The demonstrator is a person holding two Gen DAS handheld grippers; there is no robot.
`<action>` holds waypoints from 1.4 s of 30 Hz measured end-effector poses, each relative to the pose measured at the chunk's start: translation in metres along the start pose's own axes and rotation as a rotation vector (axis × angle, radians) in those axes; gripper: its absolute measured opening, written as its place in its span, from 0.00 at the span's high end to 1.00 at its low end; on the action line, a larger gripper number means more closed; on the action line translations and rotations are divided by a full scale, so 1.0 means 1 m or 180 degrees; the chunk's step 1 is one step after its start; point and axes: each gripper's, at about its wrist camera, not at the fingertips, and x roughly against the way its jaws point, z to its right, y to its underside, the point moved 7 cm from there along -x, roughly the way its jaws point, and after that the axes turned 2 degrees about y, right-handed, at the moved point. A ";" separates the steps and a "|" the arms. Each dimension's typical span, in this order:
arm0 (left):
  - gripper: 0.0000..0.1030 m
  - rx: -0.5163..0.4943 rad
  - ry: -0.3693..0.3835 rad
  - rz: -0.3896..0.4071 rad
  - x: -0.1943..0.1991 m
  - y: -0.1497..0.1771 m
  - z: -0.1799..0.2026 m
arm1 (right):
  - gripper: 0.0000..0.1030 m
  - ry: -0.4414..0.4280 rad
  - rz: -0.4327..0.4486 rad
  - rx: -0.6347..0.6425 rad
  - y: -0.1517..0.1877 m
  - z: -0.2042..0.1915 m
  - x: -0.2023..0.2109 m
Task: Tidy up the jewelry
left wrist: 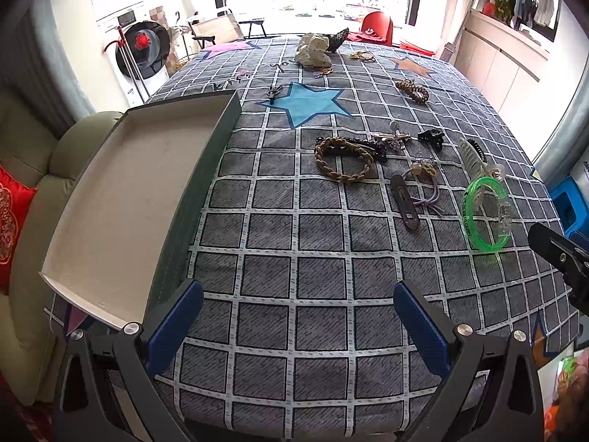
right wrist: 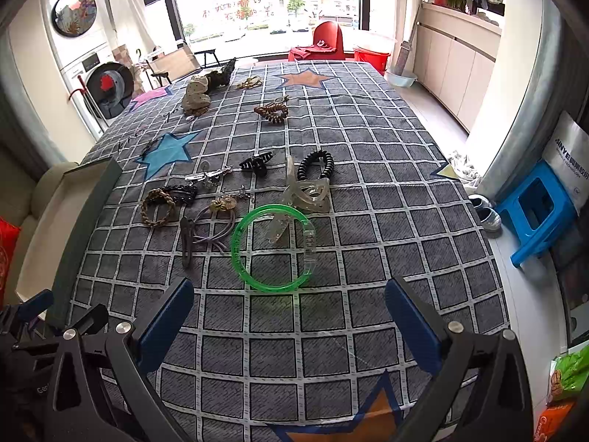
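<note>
Both grippers' jaws gape wide over bare cloth (right wrist: 279, 331) short of the green bangle (right wrist: 273, 247).

Far right of the right gripper (right wrist: 289, 311), a white bag (right wrist: 568, 158) behind the blue stool (right wrist: 535, 211) bears blue lettering, perhaps "SINVE"; red characters (right wrist: 237, 9) on the window ahead are illegible.

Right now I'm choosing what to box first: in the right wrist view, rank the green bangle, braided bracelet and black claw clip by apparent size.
1. green bangle, though it lies nearest the camera
2. braided bracelet
3. black claw clip, farthest, so possibly understated
</note>
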 end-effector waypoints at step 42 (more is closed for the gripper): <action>0.08 0.0229 0.0274 -0.0121 -0.081 -0.069 0.005 | 0.00 0.0175 -0.0257 -0.0111 -0.008 0.038 -0.060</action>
